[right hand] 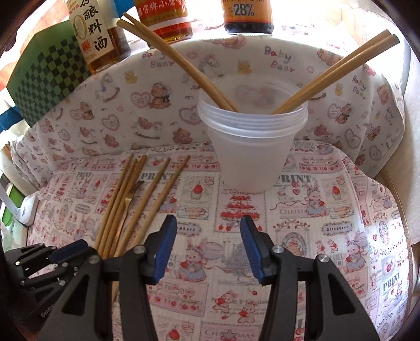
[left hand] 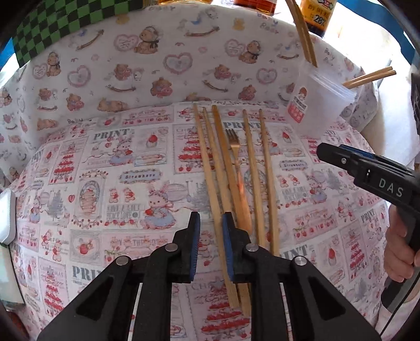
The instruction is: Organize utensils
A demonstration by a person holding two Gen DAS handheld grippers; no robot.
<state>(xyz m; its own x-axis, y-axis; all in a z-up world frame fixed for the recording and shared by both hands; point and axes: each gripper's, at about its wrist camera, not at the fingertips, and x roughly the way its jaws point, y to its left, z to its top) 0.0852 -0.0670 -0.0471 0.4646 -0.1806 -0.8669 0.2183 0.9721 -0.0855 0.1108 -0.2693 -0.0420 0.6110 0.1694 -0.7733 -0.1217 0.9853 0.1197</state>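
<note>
Five loose bamboo chopsticks [left hand: 252,168] and one gold metal fork [left hand: 235,154] are lying side by side on the pink strawberry-print cloth [left hand: 105,168], the fork sitting between the third and fourth sticks. The stack of translucent plastic cups [right hand: 252,136] is standing upright on the cloth, right of the loose utensils in the right wrist view, and is holding four more chopsticks: one leaning pair [right hand: 178,60] tilting left and one pair [right hand: 338,70] tilting right. The left gripper [left hand: 211,244] is hovering low over the near ends of the leftmost sticks, its blue-padded jaws parted a little with one stick showing in the gap, not clamped. The right gripper [right hand: 208,246] is hanging with its jaws spread wide, gripping nothing, facing the cups. Three labelled sauce bottles [right hand: 162,21] are standing behind the bear-print cloth [right hand: 110,115], beside one green checkered box [right hand: 50,84].
</note>
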